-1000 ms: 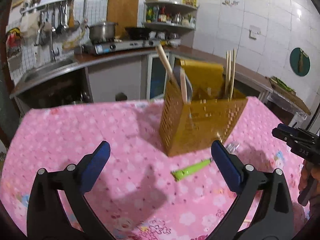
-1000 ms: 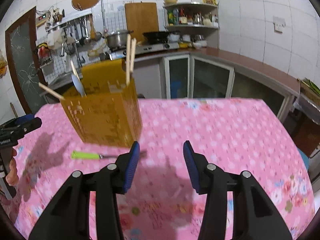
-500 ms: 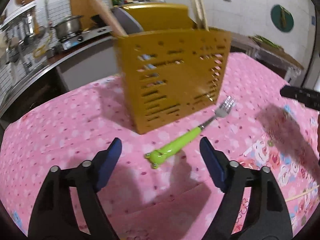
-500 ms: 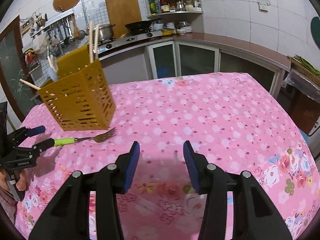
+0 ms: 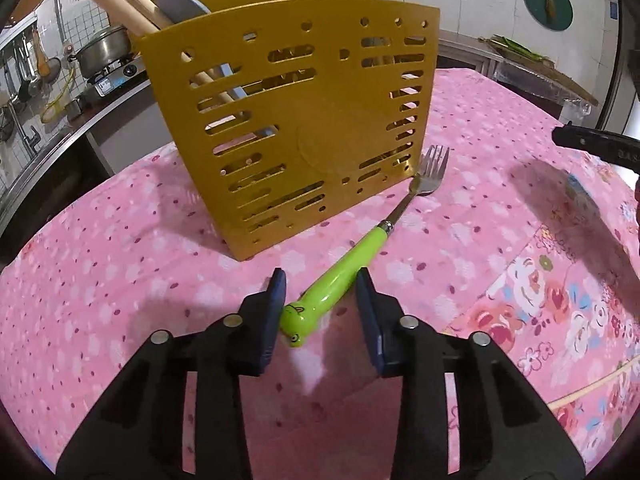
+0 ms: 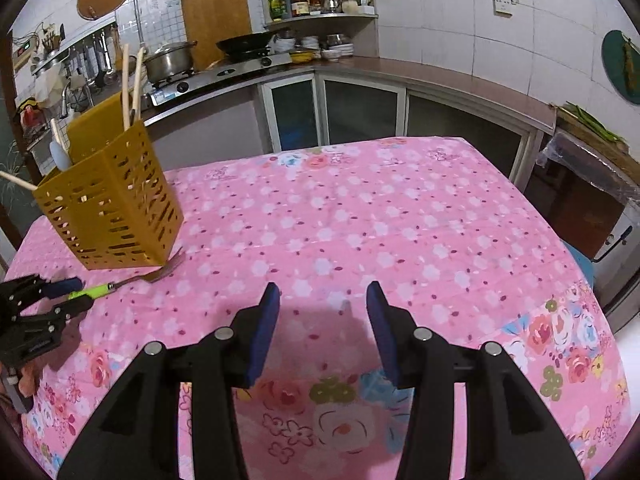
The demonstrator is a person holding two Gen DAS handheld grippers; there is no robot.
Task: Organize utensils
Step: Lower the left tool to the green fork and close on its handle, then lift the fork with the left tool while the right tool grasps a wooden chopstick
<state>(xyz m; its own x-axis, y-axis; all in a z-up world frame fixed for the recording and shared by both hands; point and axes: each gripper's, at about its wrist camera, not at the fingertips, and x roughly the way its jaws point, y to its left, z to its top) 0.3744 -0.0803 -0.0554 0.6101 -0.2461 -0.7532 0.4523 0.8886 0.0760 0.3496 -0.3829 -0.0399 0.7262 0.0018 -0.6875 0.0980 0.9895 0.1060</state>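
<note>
1. Down and in goes the left gripper (image 5: 320, 300) since a second ago: its wide-spread jaws have narrowed and now straddle the butt of the fork (image 5: 348, 268), which earlier lay well ahead of it.

2. Jaw state, left: parted around the green handle, one pad close on each side; firm contact cannot be told, so call it not yet clamped.

3. Right gripper (image 6: 322, 320) hangs over bare pink cloth (image 6: 400, 220), jaws released and empty, well apart from the action (it has swung away from the caddy since the earlier frame).

4. Where is the fork? Flat on the cloth, handle toward the left gripper, tines resting just beside the lower corner of the yellow caddy (image 5: 296, 120). That caddy already holds chopsticks (image 6: 132, 84) and a spatula (image 5: 180, 0).

5. Handling, by judgement: light and rigid, so no sag when lifted by one end. The handle looks glossy, rounded plastic, probably slippery, and it tapers, so it could squirt out of flat pads.

6. Best hold seems to be the thick green part, square across it, a little forward of the cartoon-face butt (the thin metal neck would offer the pads little).

7. Held at the butt, the tines would droop slightly; a firm squeeze should do before lifting toward the caddy's open top.
</note>
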